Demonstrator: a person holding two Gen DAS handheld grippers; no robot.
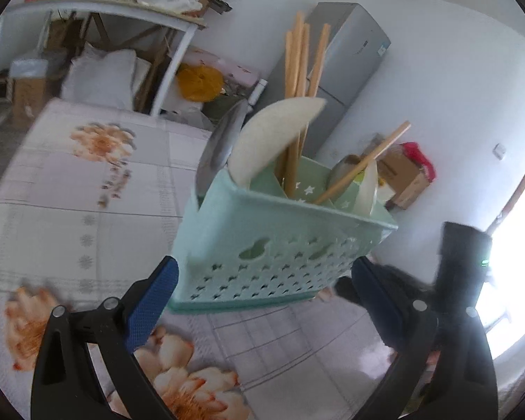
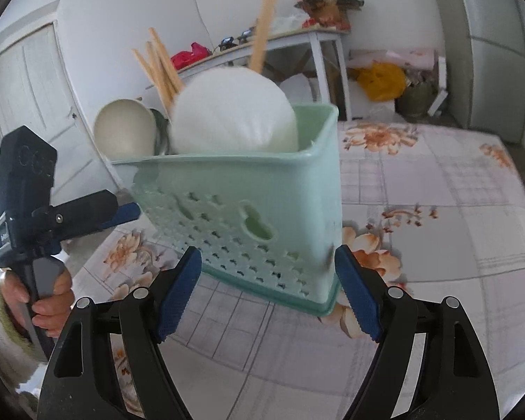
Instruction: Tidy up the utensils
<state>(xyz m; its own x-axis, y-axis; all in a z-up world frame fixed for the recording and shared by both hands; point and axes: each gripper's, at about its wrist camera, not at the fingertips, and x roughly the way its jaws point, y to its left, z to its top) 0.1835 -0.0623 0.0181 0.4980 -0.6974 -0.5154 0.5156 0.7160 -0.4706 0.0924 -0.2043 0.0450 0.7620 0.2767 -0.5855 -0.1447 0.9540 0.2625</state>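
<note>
A mint-green perforated utensil caddy (image 1: pixel 280 245) stands on the floral tablecloth (image 1: pixel 87 210). It holds several wooden chopsticks (image 1: pixel 299 70), white spoons (image 1: pixel 273 140) and a metal spoon (image 1: pixel 220 147). My left gripper (image 1: pixel 262 290) is open, its blue pads straddling the caddy's near side without clear contact. In the right wrist view the caddy (image 2: pixel 248 210) sits just ahead of my right gripper (image 2: pixel 267 287), which is open with a pad on each side of the caddy's lower edge. The white spoon bowls (image 2: pixel 234 112) and chopsticks (image 2: pixel 161 66) rise above the rim.
A white side table (image 1: pixel 98 10) with clutter, a grey fridge (image 1: pixel 350 59), a yellow bag (image 1: pixel 199 82) and a cardboard box (image 1: pixel 406 178) stand beyond the table. The left hand-held device (image 2: pixel 21 189) shows at the left of the right wrist view.
</note>
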